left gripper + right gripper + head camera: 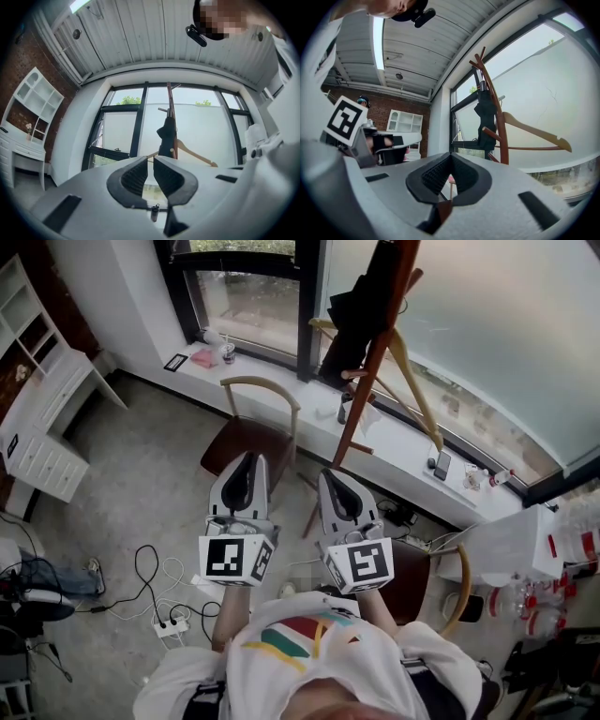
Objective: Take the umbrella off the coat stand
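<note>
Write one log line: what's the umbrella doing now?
umbrella: hanging on coat stand | left gripper: shut, empty | right gripper: shut, empty | step: not grabbed yet

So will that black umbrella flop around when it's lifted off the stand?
Probably not much: the umbrella hangs folded in a narrow bundle, so it likely stays stiff, though loose cloth may sway. The thin coat stand might wobble.

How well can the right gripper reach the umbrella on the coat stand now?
Probably yes, after moving closer. Nothing stands between the right gripper and the umbrella, which hangs uncovered on the coat stand. The jaws are shut, though, and must open first.
</note>
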`<state>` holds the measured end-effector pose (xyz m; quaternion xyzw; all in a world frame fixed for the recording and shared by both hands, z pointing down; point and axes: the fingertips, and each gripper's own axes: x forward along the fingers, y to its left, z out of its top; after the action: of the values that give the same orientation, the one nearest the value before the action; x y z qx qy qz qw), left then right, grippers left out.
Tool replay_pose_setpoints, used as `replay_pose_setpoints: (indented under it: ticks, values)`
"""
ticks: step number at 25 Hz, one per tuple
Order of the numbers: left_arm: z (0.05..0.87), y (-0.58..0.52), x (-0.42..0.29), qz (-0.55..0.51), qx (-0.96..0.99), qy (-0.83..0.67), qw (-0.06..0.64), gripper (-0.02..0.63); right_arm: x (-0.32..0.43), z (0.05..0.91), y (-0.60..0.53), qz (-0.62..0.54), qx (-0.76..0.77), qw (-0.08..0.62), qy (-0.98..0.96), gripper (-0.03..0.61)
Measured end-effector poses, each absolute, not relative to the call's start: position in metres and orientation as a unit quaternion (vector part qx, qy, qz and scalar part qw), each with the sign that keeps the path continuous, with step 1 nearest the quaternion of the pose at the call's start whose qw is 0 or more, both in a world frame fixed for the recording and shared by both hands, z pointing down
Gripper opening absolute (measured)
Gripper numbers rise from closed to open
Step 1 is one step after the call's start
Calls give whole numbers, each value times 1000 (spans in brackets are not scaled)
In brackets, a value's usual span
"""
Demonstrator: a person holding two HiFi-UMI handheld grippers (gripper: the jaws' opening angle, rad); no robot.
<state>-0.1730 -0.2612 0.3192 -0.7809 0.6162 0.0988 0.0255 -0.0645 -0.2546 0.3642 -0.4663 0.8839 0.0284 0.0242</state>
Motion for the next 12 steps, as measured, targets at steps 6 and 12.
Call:
replay_pose_setpoints:
  ticks: [6, 12]
  values:
    - [260, -296, -158, 136, -799, 583, 64, 41, -50, 361, -256, 26, -474, 26, 880, 0]
    - [212, -332, -123, 146, -828, 532, 100, 151, -27, 361, -259, 20, -492, 38, 869, 0]
